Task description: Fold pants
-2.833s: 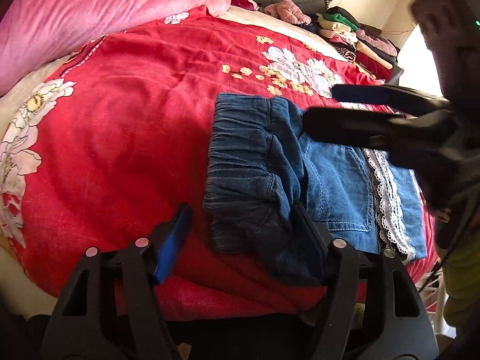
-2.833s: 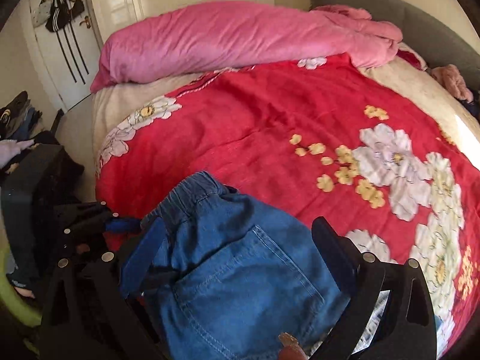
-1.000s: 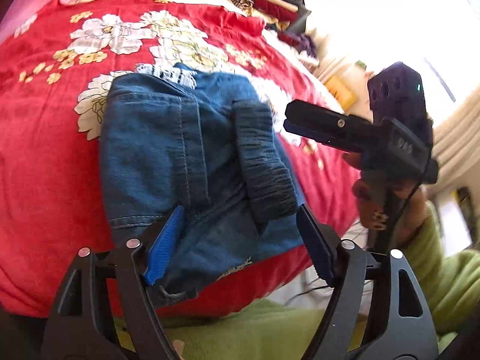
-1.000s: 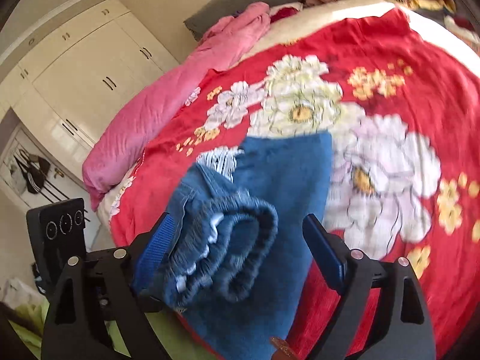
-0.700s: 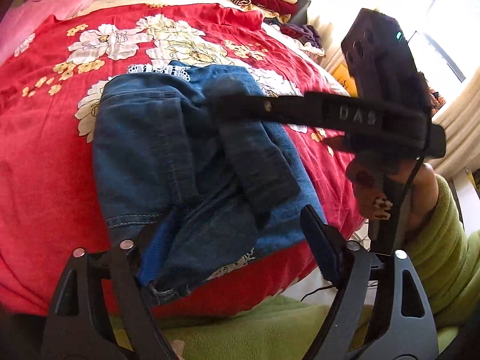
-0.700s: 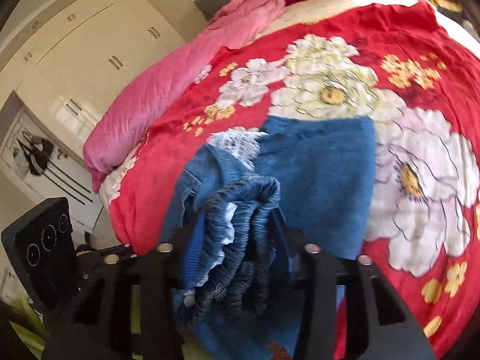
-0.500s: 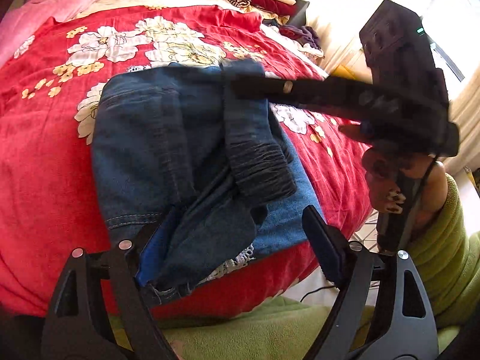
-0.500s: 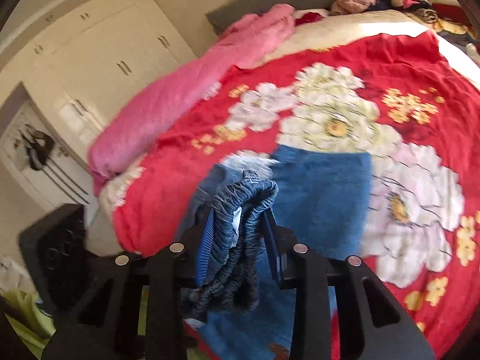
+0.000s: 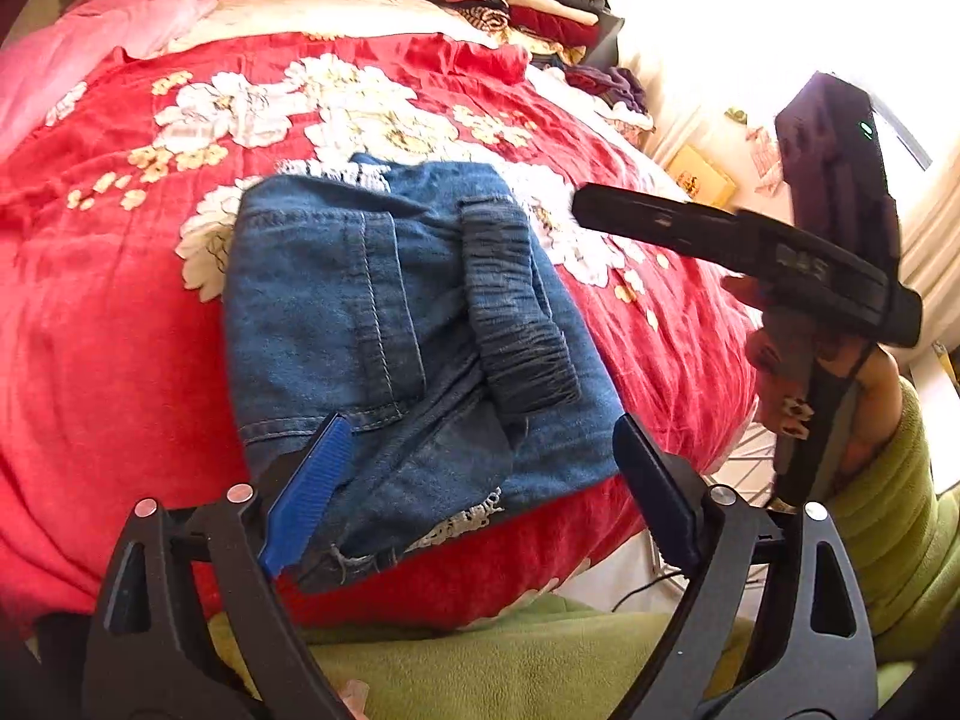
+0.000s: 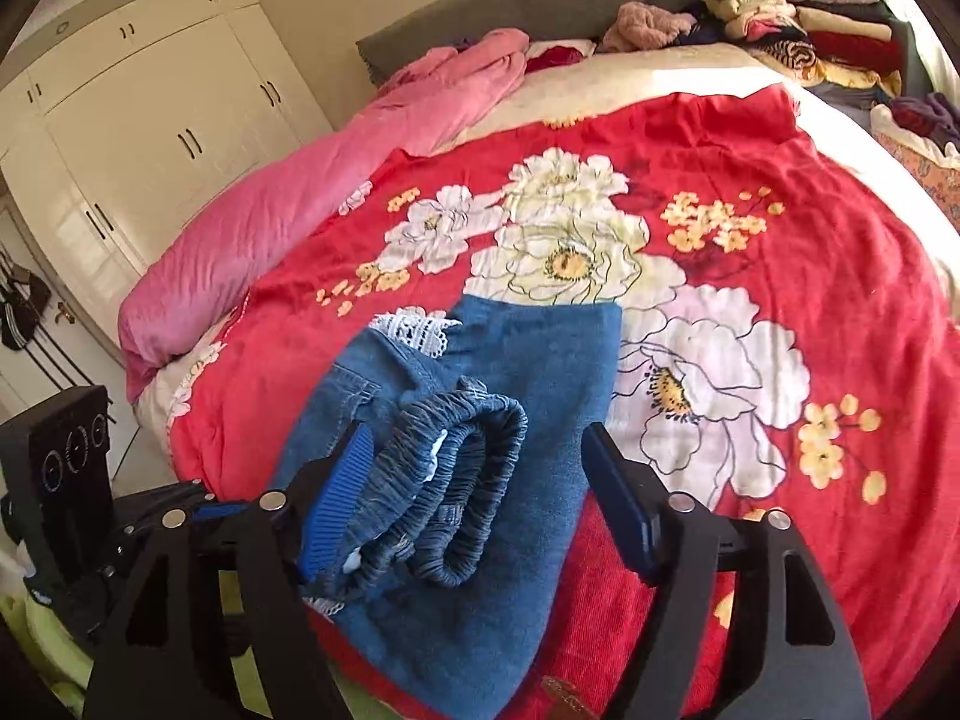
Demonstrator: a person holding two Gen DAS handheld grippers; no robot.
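1. The folded denim pants [image 9: 384, 324] lie on the red floral blanket [image 9: 108, 312] of the bed, near its front edge, with white lace trim showing at the far end and at the near hem.
2. The left claw [image 9: 480, 480] stands wide and its jaws are opening. The blue pad [image 9: 312, 480] at 9 o'clock sits at the near left corner of the pants; whether it touches the cloth cannot be told. The dark pad at 3 o'clock is clear of the fabric at the pants' right edge.
3. From the right wrist view, the right claw [image 10: 474, 492] is also wide, its jaws opening. The gathered elastic waistband [image 10: 456, 480] lies rolled between the fingers. It rests against the blue pad [image 10: 336, 498] at 9 o'clock, while the pad at 3 o'clock stands apart from it, so the band is not pinched.
4. In the left wrist view, the right claw appears at 3 o'clock, held by a hand [image 9: 804, 372] with a green sleeve [image 9: 888, 510], its fingertips just beside the pants' far right edge.
5. A pink quilt [image 10: 312, 198] lies along the bed at 10 o'clock, and stacked folded clothes [image 10: 798, 6] sit at 1 o'clock.
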